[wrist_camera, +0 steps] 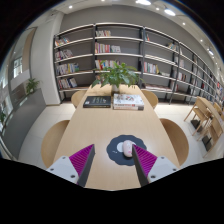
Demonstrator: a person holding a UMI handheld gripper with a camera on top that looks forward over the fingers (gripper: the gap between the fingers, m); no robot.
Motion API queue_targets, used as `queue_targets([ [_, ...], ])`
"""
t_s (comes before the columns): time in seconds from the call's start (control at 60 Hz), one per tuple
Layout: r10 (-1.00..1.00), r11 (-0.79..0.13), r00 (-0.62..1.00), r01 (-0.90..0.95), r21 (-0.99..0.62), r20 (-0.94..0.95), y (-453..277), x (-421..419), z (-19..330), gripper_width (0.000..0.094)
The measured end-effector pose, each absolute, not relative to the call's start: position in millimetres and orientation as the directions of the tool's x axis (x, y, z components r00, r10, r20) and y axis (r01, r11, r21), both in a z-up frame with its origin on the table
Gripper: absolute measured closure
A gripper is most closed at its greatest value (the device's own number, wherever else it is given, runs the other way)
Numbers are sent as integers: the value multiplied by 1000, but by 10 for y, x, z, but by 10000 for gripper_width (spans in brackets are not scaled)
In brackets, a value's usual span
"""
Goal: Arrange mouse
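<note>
- The white mouse [126, 149] sits on a round dark mouse pad [124, 150], on the pale wooden counter [100, 130].
- The jaws of the gripper [112, 160] stand wide apart and hold nothing, the mouse just ahead between them.
- Books [113, 101] and a potted plant [118, 75] lie beyond, before bookshelves [120, 50].

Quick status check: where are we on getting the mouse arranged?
Looks done: the mouse already lies on the round dark mouse pad on the table. In hand: nothing; the gripper is open, its fingers either side of the pad, not touching the mouse. Left: grasping or nudging it, if it needs centring.
</note>
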State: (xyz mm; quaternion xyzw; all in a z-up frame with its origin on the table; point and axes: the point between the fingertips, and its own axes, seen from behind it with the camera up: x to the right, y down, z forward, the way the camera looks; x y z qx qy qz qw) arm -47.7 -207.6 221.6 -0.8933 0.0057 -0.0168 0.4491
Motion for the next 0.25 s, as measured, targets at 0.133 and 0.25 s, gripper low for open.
queue_targets([
  [0.133, -26, -598, 999, 8, -802, 30, -2212, -556, 2244, 199],
  [0.25, -31, -598, 999, 12, -801, 38, -2295, -567, 2224, 198],
])
